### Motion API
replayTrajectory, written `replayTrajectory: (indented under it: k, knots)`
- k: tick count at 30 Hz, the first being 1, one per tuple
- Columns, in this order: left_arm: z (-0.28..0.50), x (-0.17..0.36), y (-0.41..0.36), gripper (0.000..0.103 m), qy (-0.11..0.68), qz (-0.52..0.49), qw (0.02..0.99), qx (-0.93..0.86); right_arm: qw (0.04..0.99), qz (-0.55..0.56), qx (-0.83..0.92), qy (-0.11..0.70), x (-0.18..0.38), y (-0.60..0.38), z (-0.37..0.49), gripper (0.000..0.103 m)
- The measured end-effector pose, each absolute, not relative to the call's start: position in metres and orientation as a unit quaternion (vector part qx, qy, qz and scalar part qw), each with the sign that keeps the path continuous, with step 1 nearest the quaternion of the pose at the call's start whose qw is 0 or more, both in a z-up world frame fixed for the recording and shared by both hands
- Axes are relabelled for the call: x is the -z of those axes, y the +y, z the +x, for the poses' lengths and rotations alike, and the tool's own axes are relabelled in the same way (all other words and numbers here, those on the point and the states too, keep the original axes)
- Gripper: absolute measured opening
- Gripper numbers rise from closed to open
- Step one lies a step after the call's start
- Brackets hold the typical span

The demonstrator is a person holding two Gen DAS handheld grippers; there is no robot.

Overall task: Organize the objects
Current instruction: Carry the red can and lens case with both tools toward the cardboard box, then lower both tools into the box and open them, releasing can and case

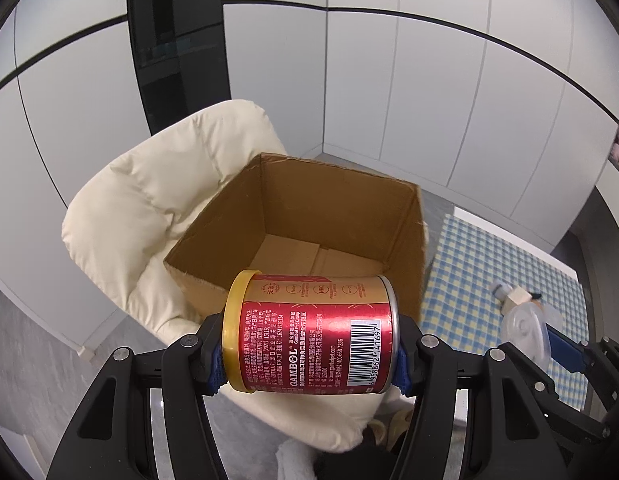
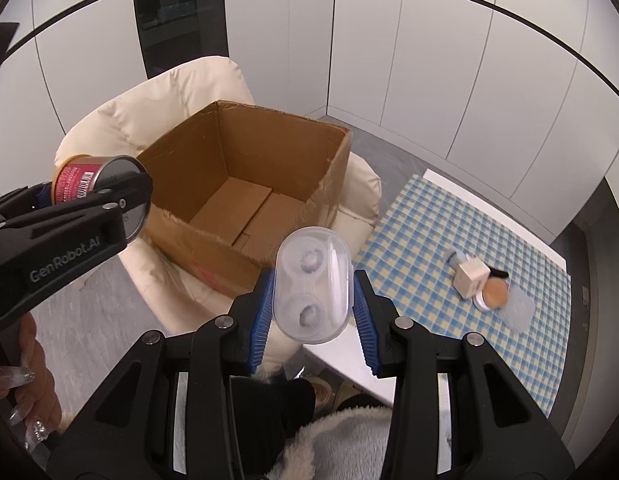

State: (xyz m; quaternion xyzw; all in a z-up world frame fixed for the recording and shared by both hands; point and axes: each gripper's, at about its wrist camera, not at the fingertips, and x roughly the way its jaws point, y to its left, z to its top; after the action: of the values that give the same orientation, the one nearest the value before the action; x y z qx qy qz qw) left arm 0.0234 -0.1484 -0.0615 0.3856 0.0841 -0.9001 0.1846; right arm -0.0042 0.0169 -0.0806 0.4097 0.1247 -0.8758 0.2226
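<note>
Carrying two items toward an empty cardboard box (image 2: 245, 184) on a cream chair (image 1: 141, 200), the person is early in the tidying. At nine o'clock, the left gripper (image 1: 309, 354) is clamped on a red can (image 1: 313, 332) lying sideways. At six o'clock, the right gripper (image 2: 313, 312) pinches a clear plastic case (image 2: 313, 284). At three o'clock, small items (image 2: 481, 284) wait on the checked cloth (image 2: 449, 220).

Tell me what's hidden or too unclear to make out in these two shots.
- Left wrist view: the box floor's near part, hidden behind the can held by the left gripper.
- Right wrist view: the small items on the checked cloth, blurred.
- Right wrist view: contents of the clear case in the right gripper, too hazy.
</note>
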Motion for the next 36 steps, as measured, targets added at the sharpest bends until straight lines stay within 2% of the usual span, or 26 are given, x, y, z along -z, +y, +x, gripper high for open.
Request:
replayTrajectory:
  k: [14,18,36]
  knots:
    - [-0.077,0.109,-0.203,0.062,0.119,0.407,0.213,0.880,0.236,0.428,0.864,0.121,0.125,-0.049,-0.105,0.040]
    - [-0.101,0.125,-0.212,0.062,0.107,0.416,0.225,0.875,0.239,0.435,0.859,0.123,0.142,-0.067,-0.126,0.040]
    - [-0.137,0.166,-0.228,0.062,0.102,0.445,0.232,0.859,0.250,0.459,0.844,0.120,0.189,-0.096,-0.178,0.040]
